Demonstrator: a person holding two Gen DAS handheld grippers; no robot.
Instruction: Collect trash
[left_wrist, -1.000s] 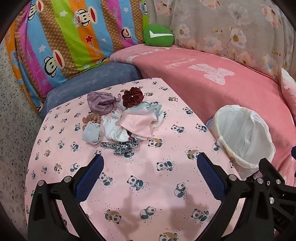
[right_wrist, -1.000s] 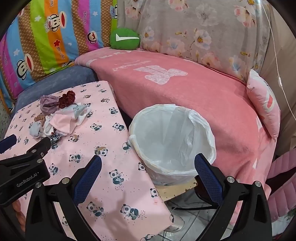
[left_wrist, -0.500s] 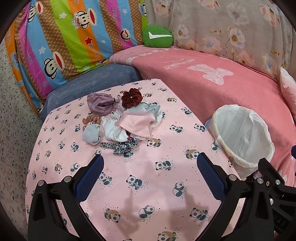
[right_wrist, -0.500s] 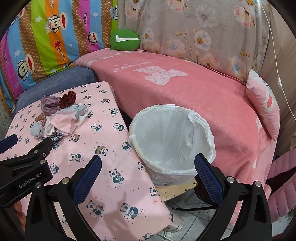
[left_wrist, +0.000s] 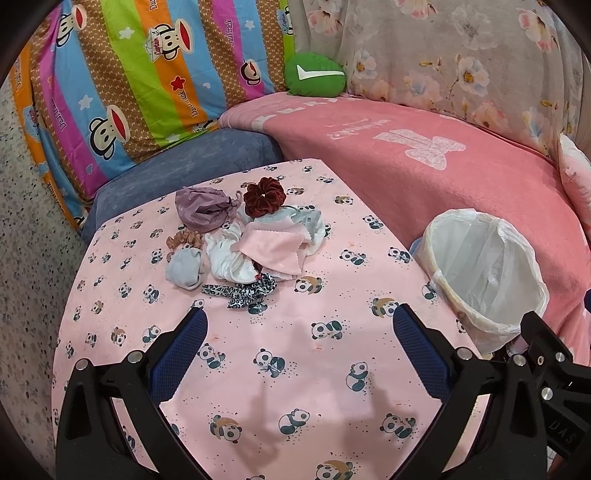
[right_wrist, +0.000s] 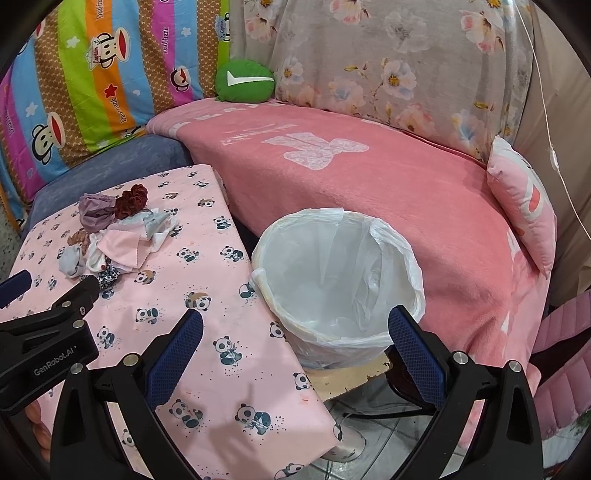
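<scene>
Left gripper (left_wrist: 297, 323) held wide open and empty above panda-print tablecloth (left_wrist: 314, 376), right gripper (right_wrist: 295, 325) likewise spread over white-lined trash bin (right_wrist: 338, 284), pile of fabric scraps and scrunchies (left_wrist: 240, 243) heaped beyond, pink sofa blanket (left_wrist: 424, 166) behind.

Two black hand-held grippers with blue pads

Left gripper (left_wrist: 297, 325) and right gripper (right_wrist: 295, 326): black angular frames, silver screws, textured blue fingertip pads (right_wrist: 173, 356); white "GenRobot.AI" lettering on one.

- 1 pile of cloth scraps (left_wrist: 243, 243), ahead of left gripper (left_wrist: 297, 334)
- 1 trash bin (right_wrist: 338, 291), just ahead of right gripper (right_wrist: 295, 332)
- 2 grippers
- 1 green cushion (left_wrist: 314, 75), far back
</scene>
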